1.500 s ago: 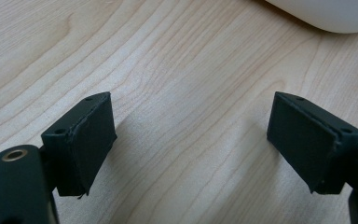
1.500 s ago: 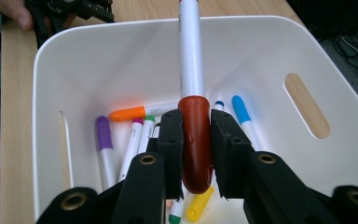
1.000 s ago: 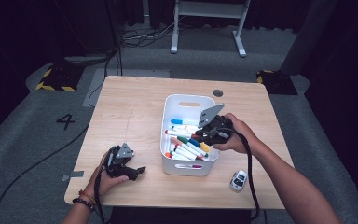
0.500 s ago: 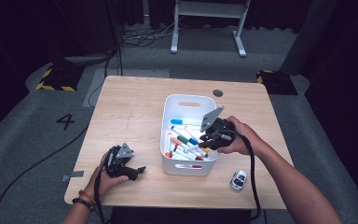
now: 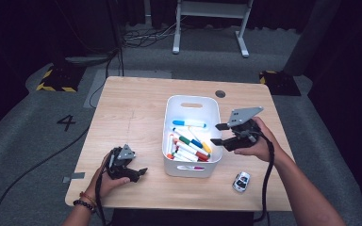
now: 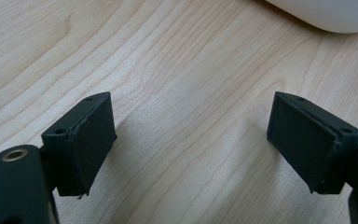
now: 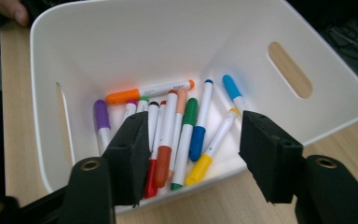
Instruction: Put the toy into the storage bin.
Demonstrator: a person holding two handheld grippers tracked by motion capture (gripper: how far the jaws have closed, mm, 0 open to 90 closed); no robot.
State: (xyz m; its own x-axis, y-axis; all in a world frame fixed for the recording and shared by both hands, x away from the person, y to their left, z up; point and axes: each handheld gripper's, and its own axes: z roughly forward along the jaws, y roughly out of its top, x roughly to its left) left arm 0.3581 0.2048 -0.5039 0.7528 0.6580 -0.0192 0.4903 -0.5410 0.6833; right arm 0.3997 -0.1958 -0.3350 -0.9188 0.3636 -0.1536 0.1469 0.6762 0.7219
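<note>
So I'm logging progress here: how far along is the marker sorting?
Done: many markers lie in the white bin. In hand: nothing; the right gripper, jaws just opened and empty, hangs by the bin's rim. The left gripper rests open. Left: perhaps the toy car on the table.

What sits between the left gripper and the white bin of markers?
Nothing: bare wooden tabletop separates the left gripper from the white bin, seen in the high view.

Coloured markers (image 7: 177,135) lie jumbled, mostly side by side, inside the white bin (image 5: 191,100) mid-table.
</note>
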